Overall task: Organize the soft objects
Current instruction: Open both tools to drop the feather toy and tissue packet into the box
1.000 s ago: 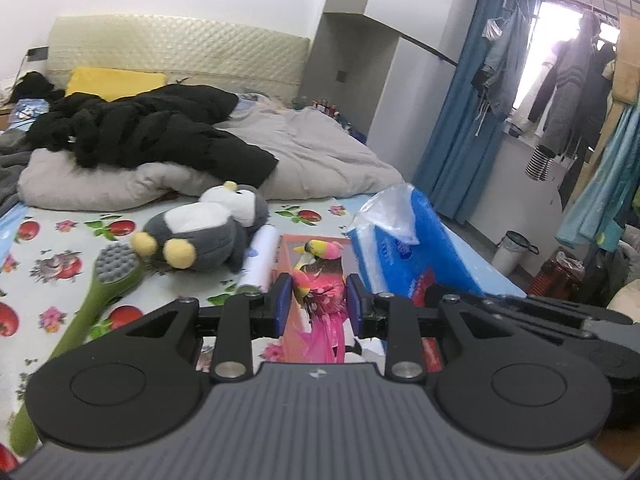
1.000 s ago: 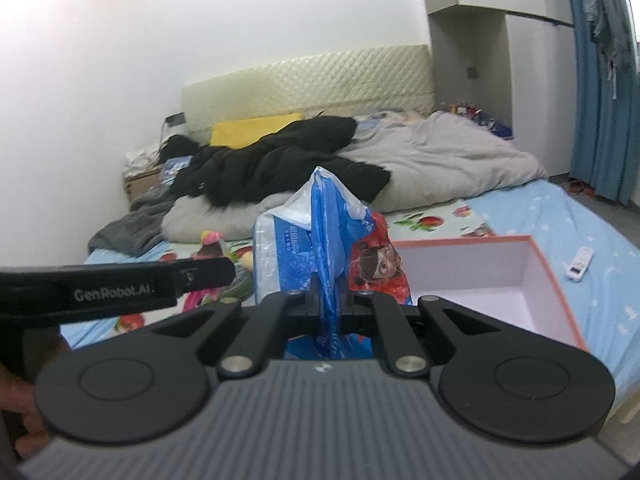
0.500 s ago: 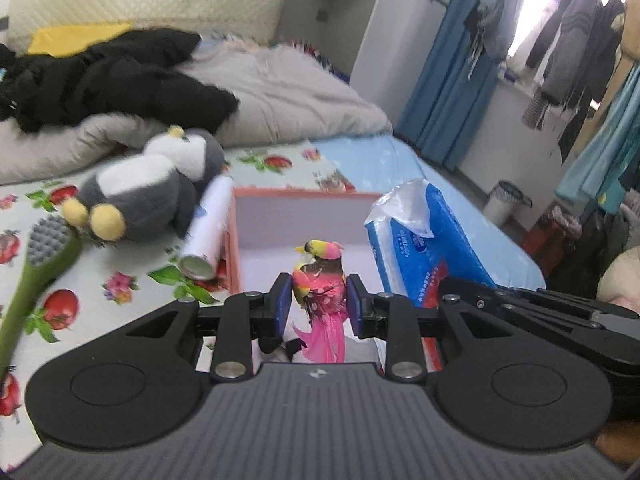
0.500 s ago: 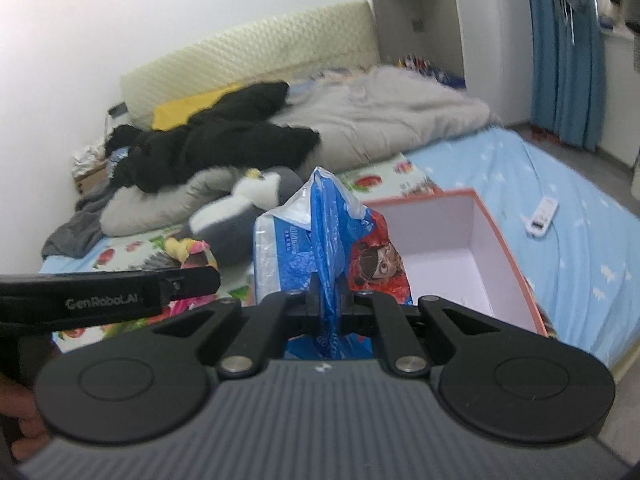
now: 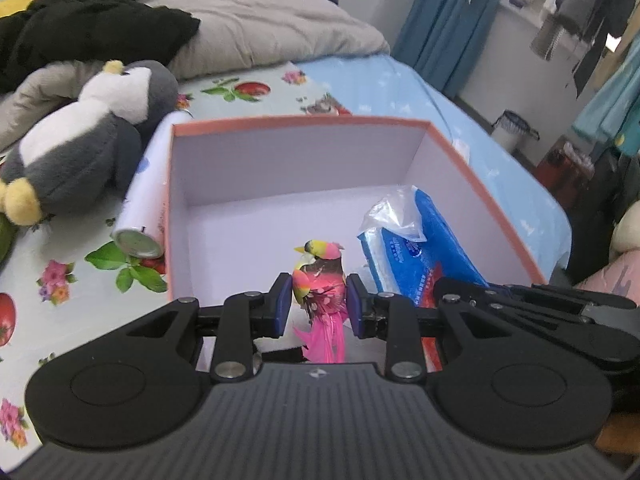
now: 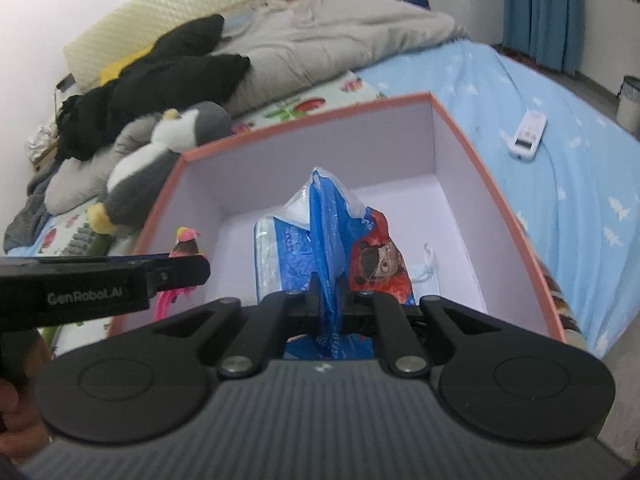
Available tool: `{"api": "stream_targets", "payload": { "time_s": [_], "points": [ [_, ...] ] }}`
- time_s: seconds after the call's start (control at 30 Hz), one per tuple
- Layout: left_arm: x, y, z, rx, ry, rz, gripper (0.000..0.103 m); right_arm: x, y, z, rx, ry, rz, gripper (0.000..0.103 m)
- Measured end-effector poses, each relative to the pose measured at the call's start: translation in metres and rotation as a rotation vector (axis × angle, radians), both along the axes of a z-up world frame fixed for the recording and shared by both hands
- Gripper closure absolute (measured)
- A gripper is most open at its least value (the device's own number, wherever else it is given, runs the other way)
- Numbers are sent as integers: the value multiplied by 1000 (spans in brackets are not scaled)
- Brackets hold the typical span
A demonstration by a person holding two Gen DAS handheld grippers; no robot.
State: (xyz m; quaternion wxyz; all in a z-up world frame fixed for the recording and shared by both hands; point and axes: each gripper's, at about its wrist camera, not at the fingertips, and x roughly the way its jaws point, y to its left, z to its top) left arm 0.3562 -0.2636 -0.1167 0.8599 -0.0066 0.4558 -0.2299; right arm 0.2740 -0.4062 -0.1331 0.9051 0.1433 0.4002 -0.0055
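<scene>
My left gripper (image 5: pixel 319 298) is shut on a pink feathered toy bird (image 5: pixel 320 280) and hangs over the near left part of an open box (image 5: pixel 296 122) with a pink rim and white inside. My right gripper (image 6: pixel 328 300) is shut on the blue plastic wrapper of a tissue pack (image 6: pixel 324 240), which hangs low inside the same box (image 6: pixel 496 196). From the left wrist view the pack (image 5: pixel 416 240) is at the box's right side. The right wrist view shows the bird (image 6: pixel 184 242) beside the left gripper's finger.
A grey and white plush penguin (image 5: pixel 84 140) and a white can (image 5: pixel 146 204) lie left of the box on the fruit-print sheet. Grey blankets and black clothes (image 5: pixel 92 28) are piled behind. A white remote (image 6: pixel 528 132) lies on the blue bedding at the right.
Both grippers have come forward and down over the box, carrying the bird and the tissue pack, which now hang inside its walls. The cameras tilt more steeply downward.
</scene>
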Motion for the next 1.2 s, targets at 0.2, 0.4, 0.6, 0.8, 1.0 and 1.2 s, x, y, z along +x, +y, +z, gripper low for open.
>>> {"api": "stream_targets", "payload": {
  "time_s": [0.2, 0.4, 0.6, 0.8, 1.0, 1.2],
  "points": [
    [9, -5, -20, 9, 44, -3, 69, 9, -4, -17, 9, 38, -2, 92],
    [8, -4, -14, 12, 41, -1, 60, 9, -3, -15, 2, 54, -11, 79],
    [-8, 9, 24, -5, -27, -4, 54, -4, 3, 14, -39, -10, -25, 62],
    [-37, 29, 76, -45, -104, 7, 54, -27, 13, 61, -47, -112, -22, 62],
    [-78, 53, 128, -83, -193, 25, 54, -63, 27, 115, -74, -224, -17, 62],
    [-126, 78, 166, -107, -258, 36, 54, -102, 44, 154, -92, -305, -6, 62]
  ]
}}
